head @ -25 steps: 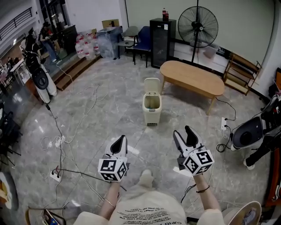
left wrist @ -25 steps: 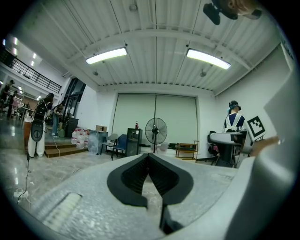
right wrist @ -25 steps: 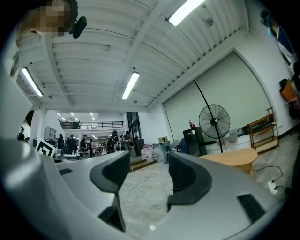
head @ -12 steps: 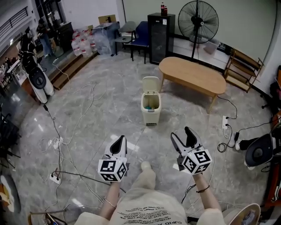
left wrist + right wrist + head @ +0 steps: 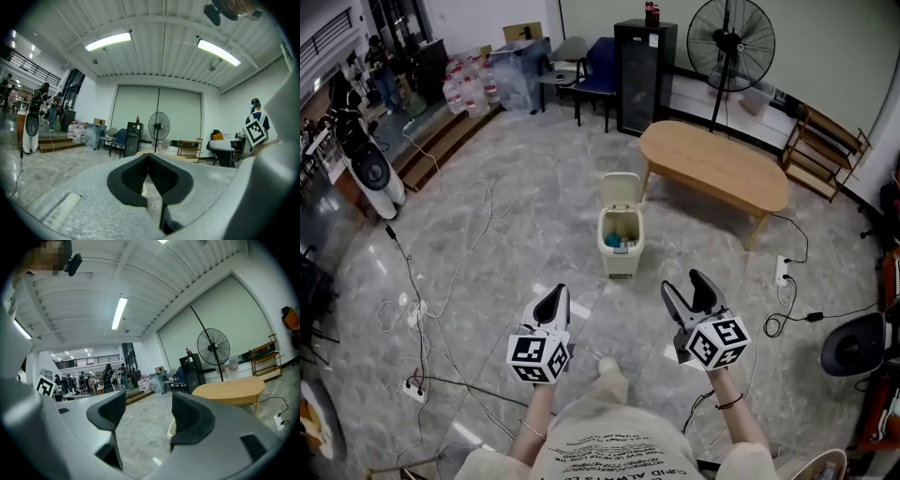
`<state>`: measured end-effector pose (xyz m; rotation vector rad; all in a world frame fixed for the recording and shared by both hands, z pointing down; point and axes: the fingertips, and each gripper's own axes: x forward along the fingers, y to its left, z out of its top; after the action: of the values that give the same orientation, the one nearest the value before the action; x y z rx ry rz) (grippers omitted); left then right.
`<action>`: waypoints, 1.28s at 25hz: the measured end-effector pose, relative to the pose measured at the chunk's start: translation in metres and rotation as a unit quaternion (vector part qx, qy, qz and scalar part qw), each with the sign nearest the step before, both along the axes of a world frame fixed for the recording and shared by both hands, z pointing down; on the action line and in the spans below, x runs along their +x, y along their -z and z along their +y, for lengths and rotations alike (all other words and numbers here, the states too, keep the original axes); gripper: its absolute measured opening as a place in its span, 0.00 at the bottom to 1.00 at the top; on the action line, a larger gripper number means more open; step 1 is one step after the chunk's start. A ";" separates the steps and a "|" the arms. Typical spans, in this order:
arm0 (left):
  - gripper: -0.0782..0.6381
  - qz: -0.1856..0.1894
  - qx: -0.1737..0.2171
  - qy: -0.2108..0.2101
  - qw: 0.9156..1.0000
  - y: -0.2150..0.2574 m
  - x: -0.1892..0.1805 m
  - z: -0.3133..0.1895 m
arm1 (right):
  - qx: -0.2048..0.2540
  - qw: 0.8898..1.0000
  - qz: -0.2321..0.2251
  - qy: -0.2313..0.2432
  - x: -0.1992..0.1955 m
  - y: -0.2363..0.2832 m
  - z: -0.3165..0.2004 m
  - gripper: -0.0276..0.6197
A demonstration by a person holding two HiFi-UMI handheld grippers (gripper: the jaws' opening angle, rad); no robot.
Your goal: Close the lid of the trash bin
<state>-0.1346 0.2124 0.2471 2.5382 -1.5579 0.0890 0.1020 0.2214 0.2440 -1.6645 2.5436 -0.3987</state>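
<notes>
While the bin stands on the floor well ahead of both tongs, the step in hand reads as the approach; no contact yet. It sits just off the near end of the table, its lid upright on the far side and some rubbish visible inside. Left gripper: jaws pressed together, nothing held. Right gripper: jaws have just been opening and now stand wide apart, nothing between them but floor and a sliver of the bin beyond. Judgement: to close well, get near enough to reach over the opening, put one tool behind the lid's top edge, and draw it forward and down until it seats on the rim. The closed left tips would do as a blunt pusher; the open right could instead pinch the lid's edge and guide it. Push gently, since the bin looks light and may slide or tip. Cables trail across the floor on the left; watch the footing. Pose: both forearms reach out at about waist height, the tools roughly level and aimed at the bin, marker cubes nearest the body, one tool each side of the line to the bin.
</notes>
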 end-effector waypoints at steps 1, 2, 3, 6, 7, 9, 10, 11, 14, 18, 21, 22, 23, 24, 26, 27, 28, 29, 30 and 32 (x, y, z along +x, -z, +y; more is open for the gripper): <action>0.14 -0.001 0.000 -0.001 1.000 0.001 -0.001 -0.011 | -0.001 1.000 -0.001 -0.001 -0.001 0.000 -0.010 0.51; 0.14 -0.001 -0.001 -0.001 1.000 0.001 -0.002 -0.021 | -0.003 1.000 -0.002 -0.003 -0.002 0.000 -0.020 0.51; 0.14 0.000 -0.004 -0.002 1.000 0.000 -0.002 -0.031 | -0.006 1.000 -0.003 -0.004 -0.003 -0.001 -0.029 0.51; 0.14 -0.001 -0.010 -0.009 1.000 -0.003 0.001 -0.059 | -0.015 1.000 -0.007 -0.008 -0.002 -0.007 -0.055 0.51; 0.14 -0.001 -0.012 -0.011 1.000 -0.005 0.003 -0.067 | -0.018 1.000 -0.007 -0.009 -0.001 -0.009 -0.064 0.51; 0.14 -0.002 -0.014 -0.013 1.000 -0.008 0.003 -0.082 | -0.023 1.000 -0.006 -0.010 -0.001 -0.013 -0.077 0.51; 0.14 -0.001 -0.016 -0.014 1.000 -0.010 0.003 -0.088 | -0.024 1.000 -0.006 -0.011 -0.002 -0.015 -0.083 0.51; 0.14 0.000 -0.016 -0.015 1.000 -0.011 0.002 -0.093 | -0.025 1.000 -0.007 -0.011 -0.003 -0.016 -0.087 0.51; 0.14 0.003 -0.016 -0.023 1.000 -0.014 0.001 -0.104 | -0.027 0.999 -0.020 -0.016 -0.005 -0.019 -0.098 0.51; 0.14 0.007 -0.019 -0.024 0.999 -0.019 -0.002 -0.115 | -0.029 0.999 -0.028 -0.012 -0.012 -0.024 -0.110 0.51; 0.14 0.020 -0.020 -0.021 0.999 -0.017 -0.006 -0.123 | -0.033 0.999 -0.040 -0.011 -0.013 -0.026 -0.119 0.51; 0.14 0.021 -0.019 -0.020 0.999 -0.016 -0.007 -0.126 | -0.034 0.999 -0.040 -0.011 -0.013 -0.026 -0.122 0.51; 0.14 0.018 -0.019 -0.020 0.999 -0.017 -0.009 -0.128 | -0.034 0.999 -0.040 -0.011 -0.013 -0.026 -0.125 0.51; 0.14 0.014 -0.019 -0.018 1.000 -0.018 -0.010 -0.130 | -0.034 0.999 -0.038 -0.009 -0.014 -0.025 -0.129 0.51; 0.14 0.010 -0.023 -0.011 1.000 -0.022 -0.014 -0.134 | -0.033 0.999 -0.033 -0.005 -0.015 -0.024 -0.136 0.51; 0.14 0.013 -0.025 -0.007 1.000 -0.024 -0.016 -0.136 | -0.032 0.999 -0.030 -0.003 -0.015 -0.023 -0.139 0.51; 0.14 0.015 -0.028 -0.002 0.999 -0.026 -0.017 -0.138 | -0.032 0.999 -0.027 -0.002 -0.015 -0.023 -0.143 0.51; 0.14 0.017 -0.031 0.001 0.999 -0.029 -0.019 -0.141 | -0.032 0.999 -0.026 -0.001 -0.014 -0.024 -0.149 0.51; 0.14 0.017 -0.033 0.004 0.999 -0.031 -0.019 -0.145 | -0.032 0.999 -0.025 0.000 -0.013 -0.024 -0.155 0.51; 0.14 0.016 -0.036 0.009 0.999 -0.034 -0.020 -0.155 | -0.033 0.999 -0.022 0.002 -0.011 -0.026 -0.169 0.51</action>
<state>-0.1550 0.0573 0.2811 2.4575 -1.5373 0.1006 0.0909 0.0528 0.2704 -1.6542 2.5287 -0.5191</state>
